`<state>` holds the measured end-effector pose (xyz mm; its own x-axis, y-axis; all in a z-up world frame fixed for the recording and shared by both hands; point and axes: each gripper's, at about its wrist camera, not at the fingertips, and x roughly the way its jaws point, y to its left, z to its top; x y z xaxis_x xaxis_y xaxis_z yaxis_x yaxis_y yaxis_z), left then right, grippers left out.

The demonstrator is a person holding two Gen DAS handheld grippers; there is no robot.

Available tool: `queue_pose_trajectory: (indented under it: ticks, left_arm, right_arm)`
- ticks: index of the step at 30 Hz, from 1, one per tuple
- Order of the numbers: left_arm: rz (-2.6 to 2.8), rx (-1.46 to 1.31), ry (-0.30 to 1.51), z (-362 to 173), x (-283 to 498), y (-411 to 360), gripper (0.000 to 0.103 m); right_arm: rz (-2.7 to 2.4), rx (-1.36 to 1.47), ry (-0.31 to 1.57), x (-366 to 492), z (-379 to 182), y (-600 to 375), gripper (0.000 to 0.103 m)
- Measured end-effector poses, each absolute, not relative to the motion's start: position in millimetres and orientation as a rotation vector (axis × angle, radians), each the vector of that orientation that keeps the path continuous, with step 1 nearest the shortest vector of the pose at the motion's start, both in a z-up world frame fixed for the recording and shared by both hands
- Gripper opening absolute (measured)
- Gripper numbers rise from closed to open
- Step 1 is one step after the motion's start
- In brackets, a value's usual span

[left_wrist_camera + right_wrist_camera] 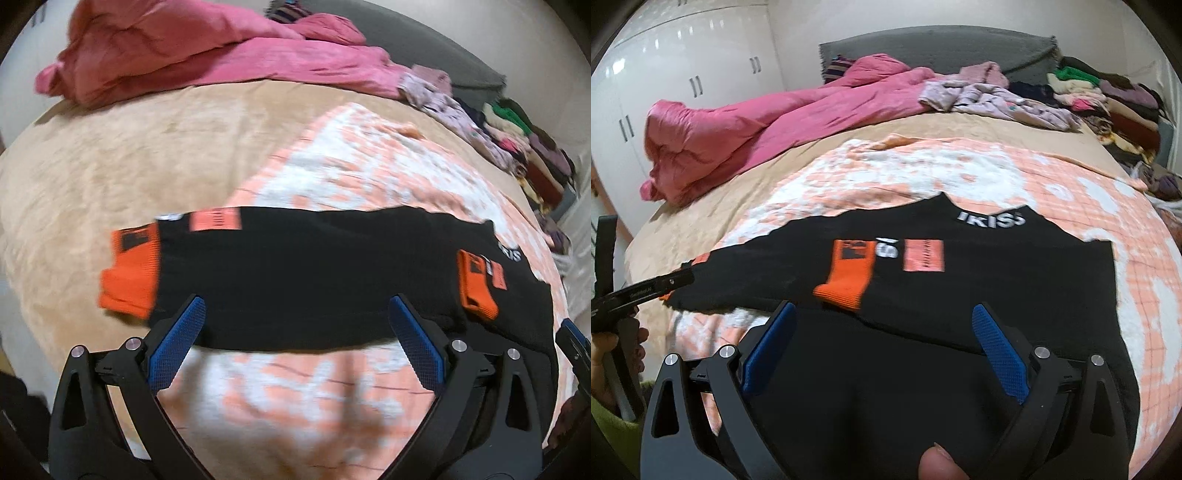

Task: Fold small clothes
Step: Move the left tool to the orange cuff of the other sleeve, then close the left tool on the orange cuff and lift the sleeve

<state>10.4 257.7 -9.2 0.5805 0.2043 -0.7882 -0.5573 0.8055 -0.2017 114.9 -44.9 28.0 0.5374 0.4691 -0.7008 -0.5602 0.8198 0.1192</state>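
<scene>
While both grippers hung over the bed, the left gripper [295, 314] stood wide open and gripped nothing, its blue pads [177, 343] above the near edge of the black top [314, 266]. The right gripper [882, 325] was equally spread and empty. The top lay folded flat on the peach blanket [1052, 177], orange cuffs [846, 284] showing.

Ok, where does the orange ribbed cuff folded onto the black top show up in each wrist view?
Left wrist: the orange ribbed cuff sits right of centre, just past the right blue finger, on the black top.
Right wrist: the orange ribbed cuff sits near centre, above the open fingers.
Shared landmark: the crumpled pink quilt at the far side of the bed.
</scene>
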Motion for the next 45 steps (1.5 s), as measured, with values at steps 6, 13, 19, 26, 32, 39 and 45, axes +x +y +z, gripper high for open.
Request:
queue_pose_trajectory:
  ticks: [6, 13, 19, 26, 32, 39, 45]
  left_arm:
    - [0.512, -0.504, 0.838, -12.9, -9.0, 282.5, 0.093]
    - [0.551, -0.548, 0.831, -17.6, -28.1, 306.5, 0.093]
    - [0.582, -0.644, 0.811, -30.4, -42.6, 327.2, 0.093]
    - [0.591, -0.746, 0.794, -50.0, -50.1, 341.5, 0.078]
    - [0.639, -0.737, 0.778, -55.5, -41.1, 345.6, 0.066]
    - [0.633, -0.713, 0.758, -49.3, -26.7, 348.0, 0.015]
    - [0.528, -0.711, 0.653, -14.4, -21.8, 332.5, 0.007]
  right_arm:
    - [0.663, -0.140, 0.787, 108.7, 29.6, -17.1, 0.095]
    - [0.726, -0.169, 0.788, 101.2, 29.6, 17.6, 0.095]
    - [0.753, -0.191, 0.797, 96.8, 26.0, 32.0, 0.095]
    - [0.745, -0.193, 0.818, 98.2, 17.0, 36.9, 0.095]
    - [0.729, -0.168, 0.839, 101.9, 8.8, 31.3, 0.095]
    - [0.704, -0.132, 0.861, 106.0, 2.9, 19.2, 0.095]
    - [0.682, -0.074, 0.867, 111.4, 4.3, -0.6, 0.095]
